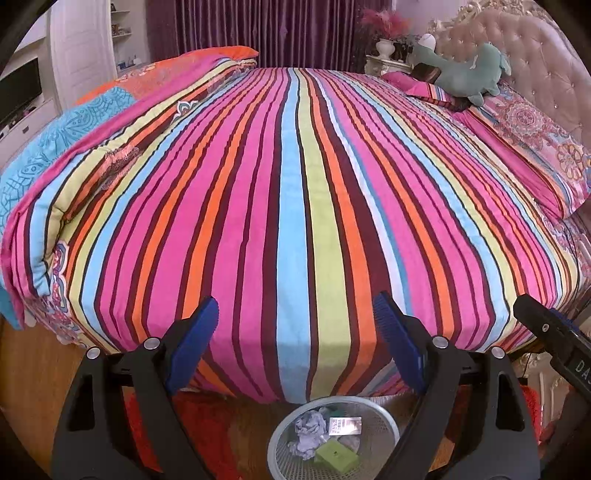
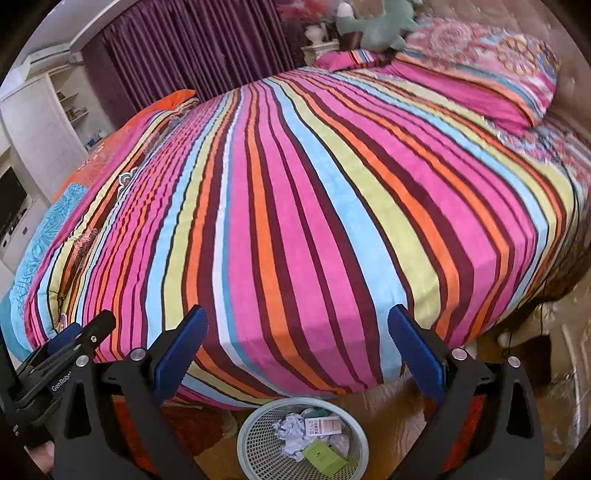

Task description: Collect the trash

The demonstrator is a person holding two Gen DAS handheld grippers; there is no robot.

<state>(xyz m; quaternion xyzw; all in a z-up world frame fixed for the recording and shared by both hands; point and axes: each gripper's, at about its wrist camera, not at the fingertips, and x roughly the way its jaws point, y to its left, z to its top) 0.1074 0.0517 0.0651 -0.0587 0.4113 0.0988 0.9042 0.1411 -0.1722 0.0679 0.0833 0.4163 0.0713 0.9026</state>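
Both grippers hung side by side above the near edge of a bed, pointing down and forward over it. The left gripper had its blue pads spread wide, and nothing was between them; only the striped bedcover showed through the gap. The right gripper stood the same way — jaws apart, nothing held. Each gripper appeared at the edge of the other one's view: the right one at the right border of the left wrist view, the left one at the lower left of the right wrist view, where a bit of a hand was also seen. The trash lay in a round mesh wastebasket that stood on the floor at the foot of the bed, just below and between the fingers in both views. Inside it were crumpled white paper, a small pinkish box with print and a flat green box — all resting in the basket, well apart from the pads. On the bedcover itself I could see no trash. At the far end lay a patterned pillow, and a green plush toy rested against a tufted headboard. Purple curtains hung behind the bed.
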